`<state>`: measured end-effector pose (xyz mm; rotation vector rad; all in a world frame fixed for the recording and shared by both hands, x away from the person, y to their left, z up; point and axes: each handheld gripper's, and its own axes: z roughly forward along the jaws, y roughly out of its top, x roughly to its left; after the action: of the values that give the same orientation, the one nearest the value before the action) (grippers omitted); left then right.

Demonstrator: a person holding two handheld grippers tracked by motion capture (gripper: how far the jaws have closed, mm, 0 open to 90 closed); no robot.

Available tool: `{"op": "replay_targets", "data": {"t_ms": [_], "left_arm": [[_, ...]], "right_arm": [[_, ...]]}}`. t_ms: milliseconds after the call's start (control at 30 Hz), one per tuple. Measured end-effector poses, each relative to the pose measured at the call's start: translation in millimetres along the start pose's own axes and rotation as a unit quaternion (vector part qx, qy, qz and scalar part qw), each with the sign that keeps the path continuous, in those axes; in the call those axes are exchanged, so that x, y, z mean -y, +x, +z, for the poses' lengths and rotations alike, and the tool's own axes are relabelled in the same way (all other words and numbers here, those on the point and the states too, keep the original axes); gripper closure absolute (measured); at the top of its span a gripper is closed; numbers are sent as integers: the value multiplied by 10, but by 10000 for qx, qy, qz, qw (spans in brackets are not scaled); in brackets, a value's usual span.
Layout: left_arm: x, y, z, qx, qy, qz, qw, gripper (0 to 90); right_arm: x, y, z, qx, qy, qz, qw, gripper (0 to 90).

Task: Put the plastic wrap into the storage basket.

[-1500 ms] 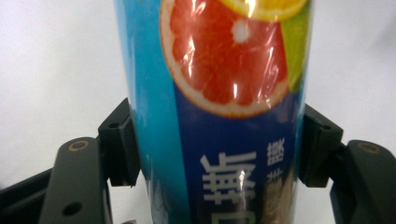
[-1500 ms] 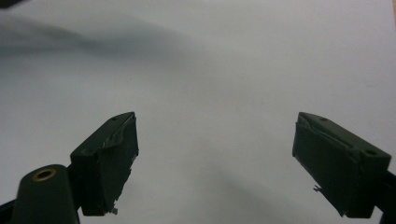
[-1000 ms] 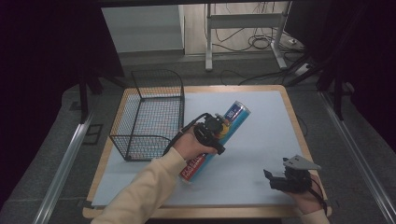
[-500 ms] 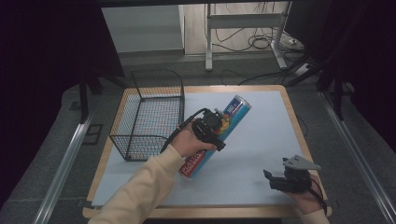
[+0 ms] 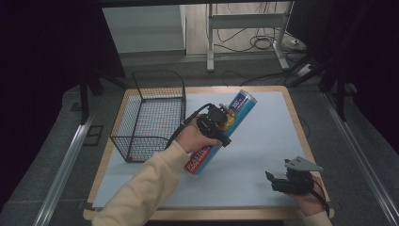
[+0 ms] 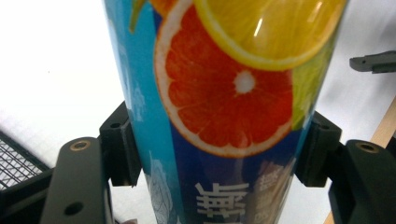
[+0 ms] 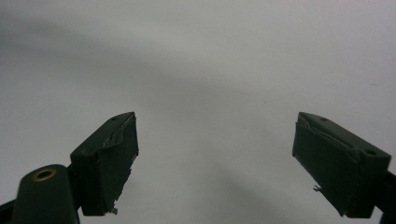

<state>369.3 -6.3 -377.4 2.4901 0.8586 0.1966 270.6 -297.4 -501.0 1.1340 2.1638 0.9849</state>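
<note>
Pale blue matting covers a wooden-edged worktop [image 5: 263, 141], with dark floor and trailing cables beyond it. Near the left edge stands an empty black wire basket [image 5: 148, 115], open at the top. Your left hand-held gripper [image 5: 217, 123] is clamped across the middle of a tall blue cylindrical tube printed with orange and lemon slices [image 5: 221, 134]. The tube tilts, its lower end close to the mat near the centre and its upper end pointing away to the right, just beside the basket. Gripping at mid-length likely keeps the long tube balanced for carrying, perhaps toward the basket. Seen from that gripper, both black pads [image 6: 122, 144] press against the tube's sides. Your right hand-held gripper [image 5: 288, 181] sits at the near right corner, well apart from everything. Its jaws stand wide with nothing between them, seemingly waiting.
</note>
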Motion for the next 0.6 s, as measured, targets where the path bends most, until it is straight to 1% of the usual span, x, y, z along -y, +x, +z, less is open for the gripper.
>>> {"op": "replay_targets", "data": {"t_ms": [200,433,600], "left_arm": [[-73,7,-55,-25,-45,48,10000,318],[-166,49,-95,-74,-73,62,9999,318],[-236,86,-127,-67,-102,49,9999,319]], "right_arm": [[-1,0,1,-9,9,0,10000,146],[-6,6,0,-18,-5,-26,10000,146],[-6,2,-1,-22,-18,-5,10000,146]]}}
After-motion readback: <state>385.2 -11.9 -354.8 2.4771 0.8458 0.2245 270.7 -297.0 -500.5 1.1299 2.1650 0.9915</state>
